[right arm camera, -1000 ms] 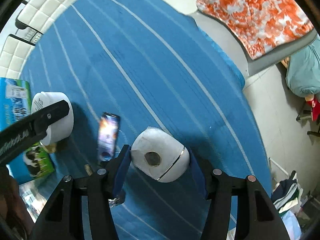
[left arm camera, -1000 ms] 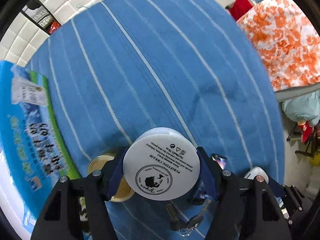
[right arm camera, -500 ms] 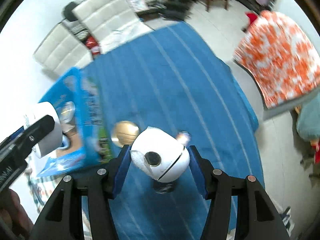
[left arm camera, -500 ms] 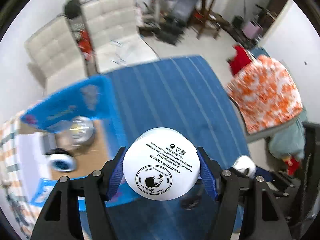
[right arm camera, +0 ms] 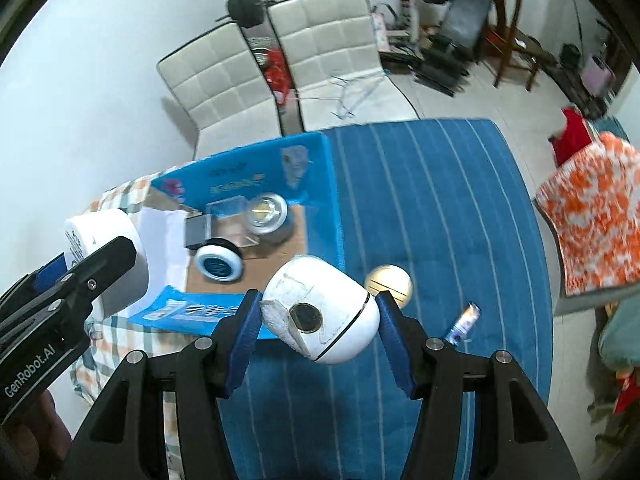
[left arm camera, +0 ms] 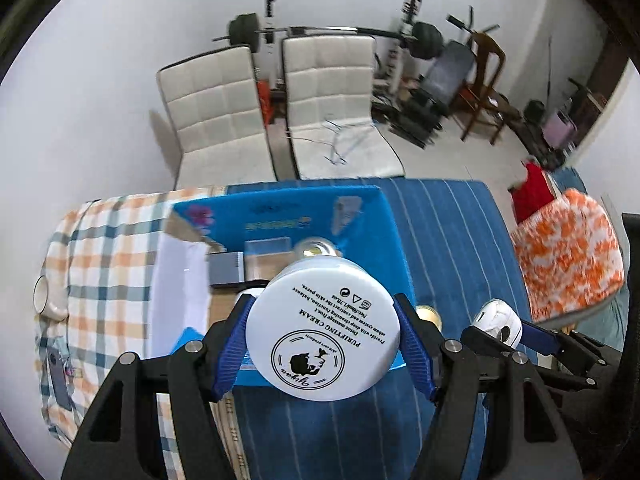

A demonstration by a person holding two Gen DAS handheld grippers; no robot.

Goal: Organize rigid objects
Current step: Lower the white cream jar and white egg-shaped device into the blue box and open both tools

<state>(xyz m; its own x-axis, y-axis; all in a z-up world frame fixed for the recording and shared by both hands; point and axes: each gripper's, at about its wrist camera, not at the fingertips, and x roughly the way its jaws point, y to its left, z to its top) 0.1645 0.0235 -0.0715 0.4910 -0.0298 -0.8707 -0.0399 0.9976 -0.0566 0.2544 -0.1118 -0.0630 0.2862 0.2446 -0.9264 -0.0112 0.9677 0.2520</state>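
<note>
My left gripper (left arm camera: 324, 340) is shut on a white cream jar (left arm camera: 324, 332) with black print and holds it in the air over the near edge of an open blue cardboard box (left arm camera: 384, 216). My right gripper (right arm camera: 318, 328) is shut on a white egg-shaped camera-like device (right arm camera: 320, 316), held above the blue striped cloth (right arm camera: 440, 208) just right of the box (right arm camera: 320, 168). The box holds a silver tin (right arm camera: 266, 210), a blue-and-white round thing (right arm camera: 218, 266) and small grey boxes (right arm camera: 196, 232). A gold lid (right arm camera: 390, 282) and a phone (right arm camera: 464, 322) lie on the cloth.
A checked cloth (left arm camera: 104, 248) lies left of the box, with a white cup (left arm camera: 44, 296) and a dark phone (left arm camera: 60, 376) on it. Two white chairs (left arm camera: 328, 92) and gym gear stand behind. An orange-white cushion (left arm camera: 572, 256) lies at the right.
Both grippers have risen high off the cloth with their objects and swung toward the box. The views now take in the whole room; the gold lid and phone stay on the cloth.
</note>
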